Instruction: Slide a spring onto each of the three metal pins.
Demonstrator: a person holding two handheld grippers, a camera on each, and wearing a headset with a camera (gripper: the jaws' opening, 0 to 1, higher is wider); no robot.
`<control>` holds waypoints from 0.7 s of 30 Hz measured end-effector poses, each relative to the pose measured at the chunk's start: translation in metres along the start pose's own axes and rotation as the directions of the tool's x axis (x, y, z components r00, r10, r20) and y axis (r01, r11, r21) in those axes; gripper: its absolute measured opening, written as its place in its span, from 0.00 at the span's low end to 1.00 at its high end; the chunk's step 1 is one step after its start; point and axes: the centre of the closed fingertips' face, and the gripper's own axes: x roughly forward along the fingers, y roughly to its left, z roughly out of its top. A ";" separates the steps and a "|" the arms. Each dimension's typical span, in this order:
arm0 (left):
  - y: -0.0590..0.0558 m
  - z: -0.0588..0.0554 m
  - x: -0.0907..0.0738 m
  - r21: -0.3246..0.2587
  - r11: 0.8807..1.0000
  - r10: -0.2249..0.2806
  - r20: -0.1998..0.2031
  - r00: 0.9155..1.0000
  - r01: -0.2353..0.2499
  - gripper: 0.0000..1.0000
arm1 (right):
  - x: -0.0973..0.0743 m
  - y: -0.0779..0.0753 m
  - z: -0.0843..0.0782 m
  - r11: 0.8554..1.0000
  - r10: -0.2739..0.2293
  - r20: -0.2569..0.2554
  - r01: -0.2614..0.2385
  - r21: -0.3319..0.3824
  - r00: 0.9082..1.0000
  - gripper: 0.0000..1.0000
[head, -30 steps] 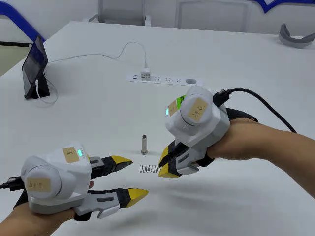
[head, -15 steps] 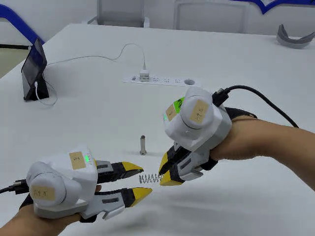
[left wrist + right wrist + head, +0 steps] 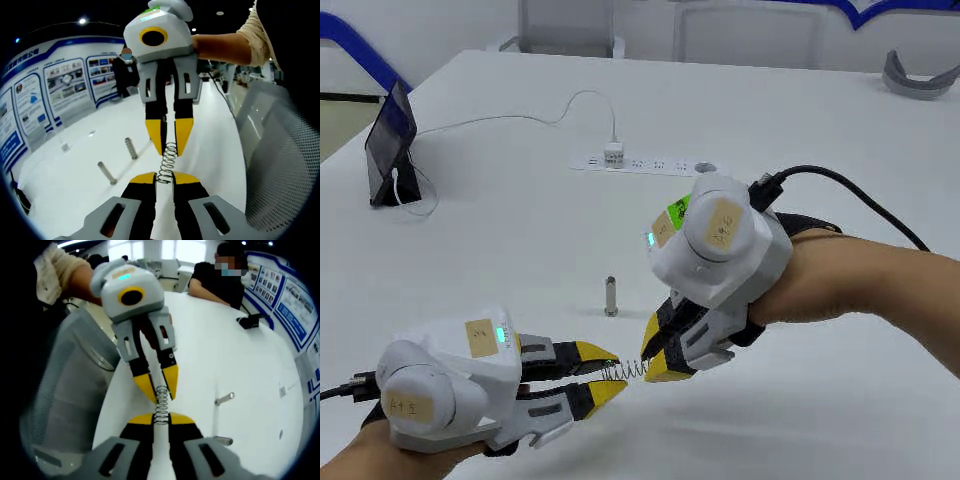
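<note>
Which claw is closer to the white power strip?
Right. The right claw is in front of the power strip; the left claw lies farther back, toward the person.

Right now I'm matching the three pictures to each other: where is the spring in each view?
Head view: spring low centre, between left gripper and right gripper.
Left gripper view: spring at centre, rising from its own jaws.
Right gripper view: spring at centre, above its own jaws.
Shared landmark: metal pins, respectively above, left and right of the spring.
</note>
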 end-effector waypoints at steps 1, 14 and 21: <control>0.000 0.000 0.000 -0.001 1.000 0.000 0.000 1.000 0.000 0.12 | -0.002 0.000 0.003 1.000 -0.004 0.003 0.004 -0.005 1.000 0.12; 0.000 0.002 0.001 -0.001 1.000 -0.002 0.002 1.000 0.002 0.11 | -0.011 -0.001 0.029 0.999 -0.027 0.052 0.029 -0.045 0.998 0.12; 0.001 0.003 0.000 -0.006 1.000 0.002 0.006 1.000 -0.001 0.11 | -0.011 -0.001 0.041 0.998 -0.031 0.082 0.035 -0.055 0.996 0.12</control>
